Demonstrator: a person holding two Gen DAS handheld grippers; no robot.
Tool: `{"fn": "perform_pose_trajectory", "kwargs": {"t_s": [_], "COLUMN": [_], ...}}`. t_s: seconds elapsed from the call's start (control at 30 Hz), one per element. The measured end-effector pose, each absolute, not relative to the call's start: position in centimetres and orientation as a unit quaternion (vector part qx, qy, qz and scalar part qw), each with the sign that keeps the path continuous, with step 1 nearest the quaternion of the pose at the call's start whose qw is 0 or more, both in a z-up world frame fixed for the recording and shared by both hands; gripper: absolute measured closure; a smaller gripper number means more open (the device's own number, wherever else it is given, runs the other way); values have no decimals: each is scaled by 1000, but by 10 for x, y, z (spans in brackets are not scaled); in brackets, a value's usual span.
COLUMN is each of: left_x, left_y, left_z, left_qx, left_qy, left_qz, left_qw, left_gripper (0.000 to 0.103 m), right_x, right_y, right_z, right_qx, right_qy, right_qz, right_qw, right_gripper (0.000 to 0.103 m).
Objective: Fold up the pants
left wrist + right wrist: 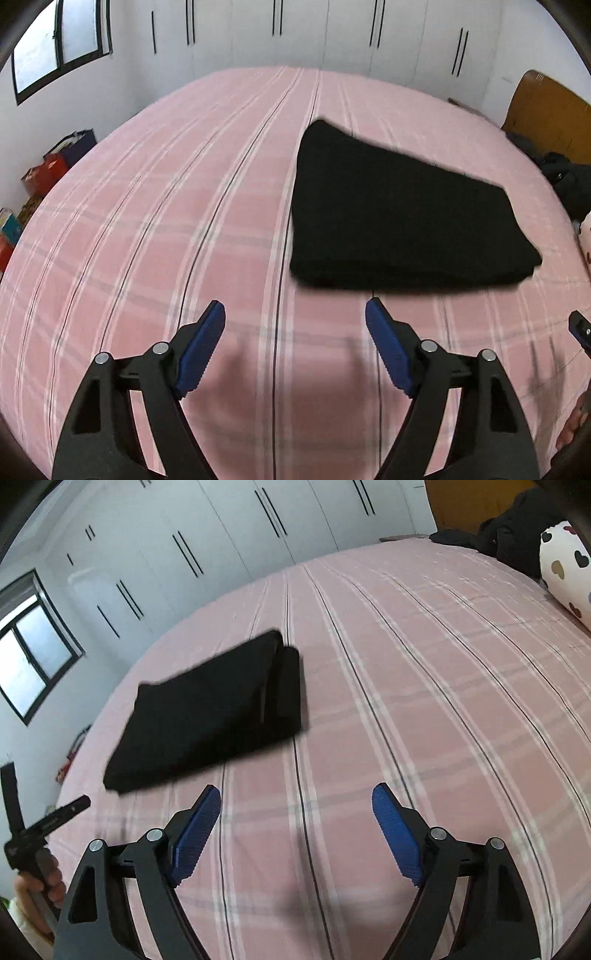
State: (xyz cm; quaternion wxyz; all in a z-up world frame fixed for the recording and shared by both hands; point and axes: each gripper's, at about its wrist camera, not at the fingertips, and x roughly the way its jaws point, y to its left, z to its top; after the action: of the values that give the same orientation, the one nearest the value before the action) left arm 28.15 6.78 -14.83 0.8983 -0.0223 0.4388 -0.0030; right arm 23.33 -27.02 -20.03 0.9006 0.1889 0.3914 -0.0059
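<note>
Pink plaid bedsheet (147, 240) fills both wrist views, with white wardrobe doors (295, 33) behind it, and over that sheet the blue-padded fingers (201, 350) of the left gripper (295, 347) stand spread wide with nothing between them; the right gripper (295, 834) is the same, its fingers (195, 836) far apart and gripping nothing. Both hover above bare sheet, just short of the pants (399, 214), touching no cloth. Those black pants lie flat on the bed as a compact, layered rectangle, its stacked edges showing along one side in the right wrist view. Judging by that neat bundle and two free tools, the folding looks essentially done, with at most a final smoothing or straightening left. Dark clothing (517, 524) and a heart-print pillow (565, 568) sit near the headboard, well apart from the pants
</note>
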Motion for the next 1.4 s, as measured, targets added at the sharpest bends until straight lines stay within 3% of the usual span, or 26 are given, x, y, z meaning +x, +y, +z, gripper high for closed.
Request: {"fn": "perform_pose_trajectory", "kwargs": {"t_s": [0.27,0.57,1.4], "left_x": [226,173,87], "left_y": [50,34,38], "left_z": [-131,-112,-114], "left_qx": [6,4,46], "left_qy": [442,440,427], "left_qz": [3,-2,-15], "left_qw": [897,898,903], "left_gripper": [19,10,10], "right_x": [197,155,85], "right_y": [-213,-169,-145], "right_z": [-193,-171,-161], "right_qx": [153,119,104], "right_qy": [432,426,411], "right_qz": [-30,-42,-35], "right_qw": [888,896,905], "right_gripper": [20,18,17]}}
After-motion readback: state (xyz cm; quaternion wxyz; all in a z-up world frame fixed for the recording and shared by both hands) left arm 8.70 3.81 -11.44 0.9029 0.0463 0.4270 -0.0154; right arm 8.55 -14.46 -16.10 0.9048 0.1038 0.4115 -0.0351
